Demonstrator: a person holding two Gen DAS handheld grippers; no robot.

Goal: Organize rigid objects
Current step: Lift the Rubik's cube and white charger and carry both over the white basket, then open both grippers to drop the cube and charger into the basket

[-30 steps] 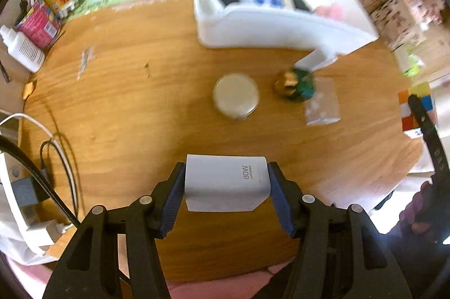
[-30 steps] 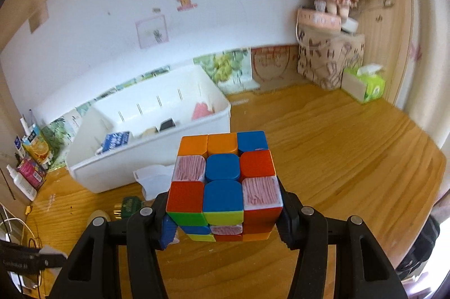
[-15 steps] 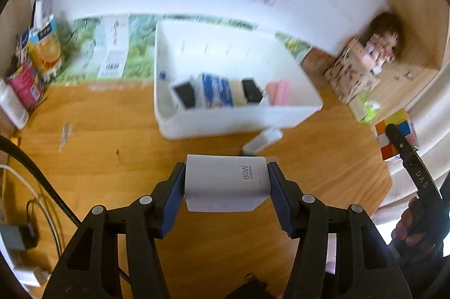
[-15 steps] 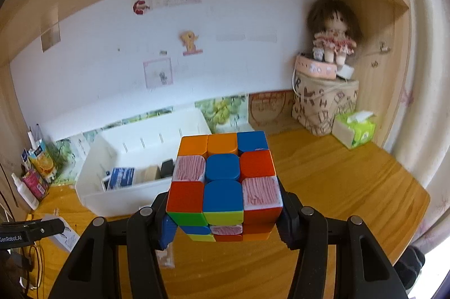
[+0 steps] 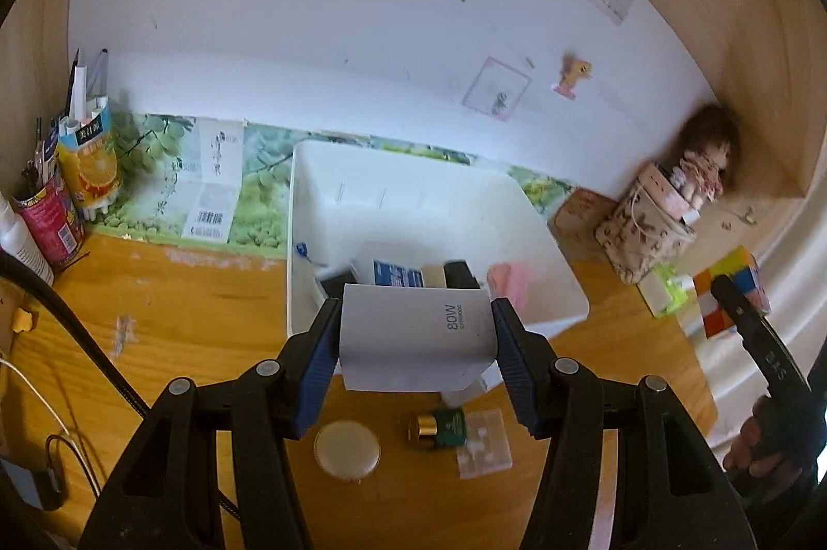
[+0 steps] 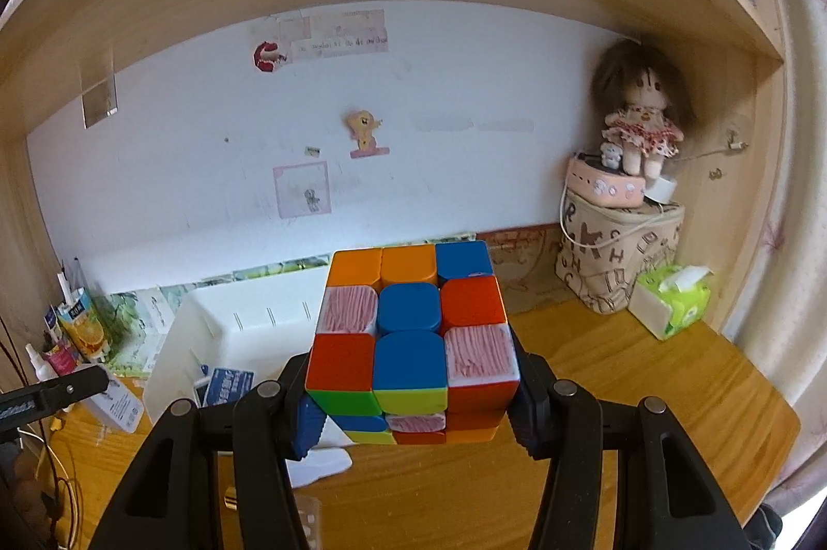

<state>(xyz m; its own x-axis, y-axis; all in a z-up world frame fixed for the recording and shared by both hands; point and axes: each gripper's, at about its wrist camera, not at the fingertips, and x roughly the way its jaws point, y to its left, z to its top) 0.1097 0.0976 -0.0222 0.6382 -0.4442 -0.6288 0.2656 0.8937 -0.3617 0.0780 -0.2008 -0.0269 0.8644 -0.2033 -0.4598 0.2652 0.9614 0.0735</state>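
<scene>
While the left gripper (image 5: pixel 416 343) clamps a white charger (image 5: pixel 413 338) by its two flat sides, the block sits square between the blue pads (image 5: pixel 316 353), a hold that should keep a smooth, rigid body from twisting. Seen from the left wrist, the charger hangs above the desk (image 5: pixel 170 312), just in front of the near wall of the white bin (image 5: pixel 548 250), where a blue packet (image 5: pixel 395 273), dark blocks and something pink already lie; so the bin is likely the place for it. A round lid (image 5: pixel 347 449), a battery (image 5: pixel 437 428) and a clear bag (image 5: pixel 483 441) lie loose on the desk below, probably waiting their turn.

From the right wrist, the right gripper (image 6: pixel 413 390) is closed on a cube (image 6: pixel 413 338), pads on opposite faces, low on its body. It is carried high, well above the desk, with the bin behind and to the left. Holding both things clear of the rim looks meant to let them drop in from above.
</scene>
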